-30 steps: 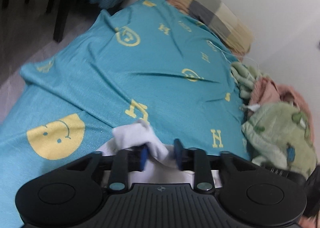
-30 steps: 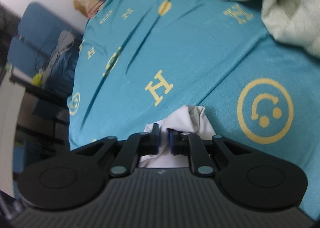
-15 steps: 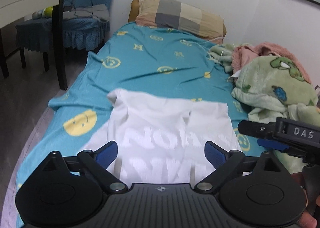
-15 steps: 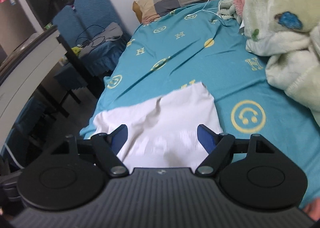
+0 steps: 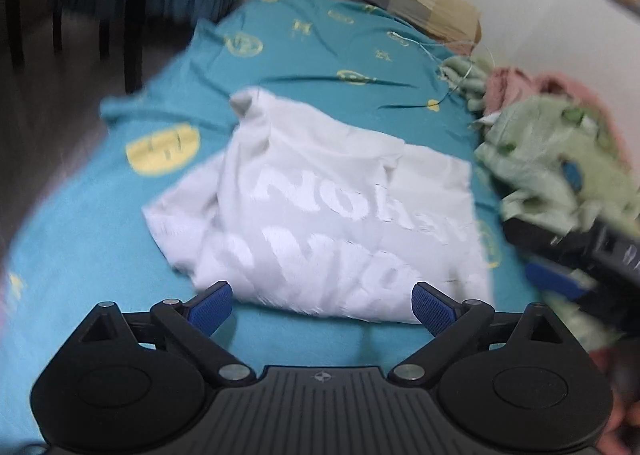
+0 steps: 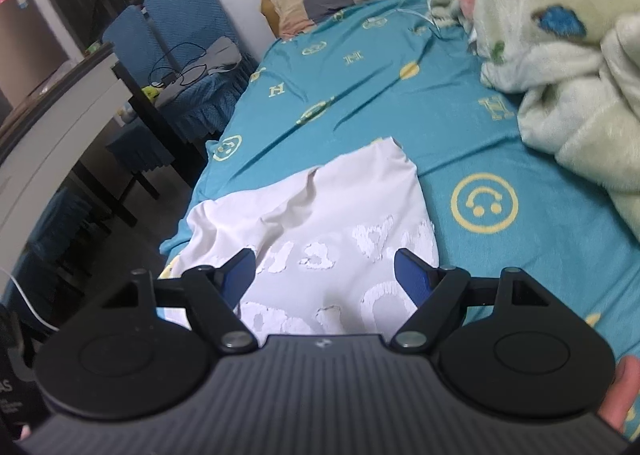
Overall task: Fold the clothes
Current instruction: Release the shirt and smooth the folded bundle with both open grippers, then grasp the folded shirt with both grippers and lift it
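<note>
Both claws gape wide with nothing in them: left gripper (image 5: 322, 305) and right gripper (image 6: 324, 273) hang above the near part of the teal bedsheet (image 5: 316, 67). Only the right view shows the blue chairs (image 6: 184, 39). A second ago each pinched the white shirt (image 5: 320, 215); now it lies folded, lettering up, long axis roughly left-right.
</note>
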Demonstrator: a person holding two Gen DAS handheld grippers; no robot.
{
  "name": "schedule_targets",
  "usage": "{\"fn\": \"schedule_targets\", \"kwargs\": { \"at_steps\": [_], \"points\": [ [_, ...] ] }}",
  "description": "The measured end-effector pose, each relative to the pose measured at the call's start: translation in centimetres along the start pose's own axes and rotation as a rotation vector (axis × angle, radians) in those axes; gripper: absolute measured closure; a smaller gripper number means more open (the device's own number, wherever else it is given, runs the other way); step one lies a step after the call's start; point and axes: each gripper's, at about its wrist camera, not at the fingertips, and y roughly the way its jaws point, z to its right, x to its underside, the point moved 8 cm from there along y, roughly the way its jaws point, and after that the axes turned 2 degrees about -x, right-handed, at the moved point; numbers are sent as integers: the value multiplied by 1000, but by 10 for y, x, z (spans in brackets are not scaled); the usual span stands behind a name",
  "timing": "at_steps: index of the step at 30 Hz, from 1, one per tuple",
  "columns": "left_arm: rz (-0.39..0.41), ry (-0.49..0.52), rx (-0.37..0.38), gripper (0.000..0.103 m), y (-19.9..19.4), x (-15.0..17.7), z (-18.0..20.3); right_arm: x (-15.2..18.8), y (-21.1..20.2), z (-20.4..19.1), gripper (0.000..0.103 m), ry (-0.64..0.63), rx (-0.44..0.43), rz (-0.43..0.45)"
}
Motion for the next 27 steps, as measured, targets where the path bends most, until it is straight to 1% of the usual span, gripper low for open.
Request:
{"fn": "schedule_targets", "kwargs": {
  "at_steps": [1, 2, 5, 7, 9, 11, 13, 14, 15, 16, 17, 19, 20, 21, 22, 25, 27],
  "points": [
    [-15, -61, 47, 6, 1, 0, -3, 1, 0, 4, 25, 52, -21, -15],
    [-35, -116, 75, 6, 4, 1, -8, 4, 2, 7, 24, 113, -50, -36],
    [-97, -284, 136, 7, 21, 6, -27, 17, 9, 14, 24, 296, -143, -105],
    [-125, -413, 168, 10, 37, 8, -43, 25, 13, 18, 23, 417, -206, -151],
    [-111, -507, 189, 10, 46, 8, -57, 38, 23, 16, 23, 509, -269, -217],
    [-72, -565, 209, 10, 49, 4, -66, 52, 36, 10, 23, 618, -345, -288],
    [-21, -587, 205, 12, 49, -2, -71, 67, 52, 2, 23, 722, -408, -366],
    [8, -592, 196, 13, 48, -5, -74, 71, 56, 1, 23, 756, -419, -378],
    [31, -597, 185, 17, 48, -7, -77, 72, 58, 3, 23, 778, -416, -373],
    [43, -606, 175, 24, 49, -9, -79, 73, 61, 5, 23, 799, -414, -368],
    [52, -619, 172, 29, 50, -11, -82, 75, 63, 6, 23, 821, -411, -363],
    [75, -641, 177, 44, 49, -12, -85, 77, 68, 10, 23, 864, -406, -353],
    [90, -651, 187, 48, 47, -13, -87, 78, 70, 11, 23, 886, -403, -347],
    [110, -659, 205, 62, 44, -14, -87, 80, 72, 13, 23, 908, -400, -342],
    [129, -668, 224, 71, 41, -16, -87, 81, 75, 15, 23, 929, -398, -337],
    [174, -637, 256, 78, 32, -23, -79, 85, 82, 20, 23, 994, -389, -320],
    [203, -599, 271, 79, 23, -29, -71, 85, 84, 22, 23, 1000, -380, -308]
  ]
}}
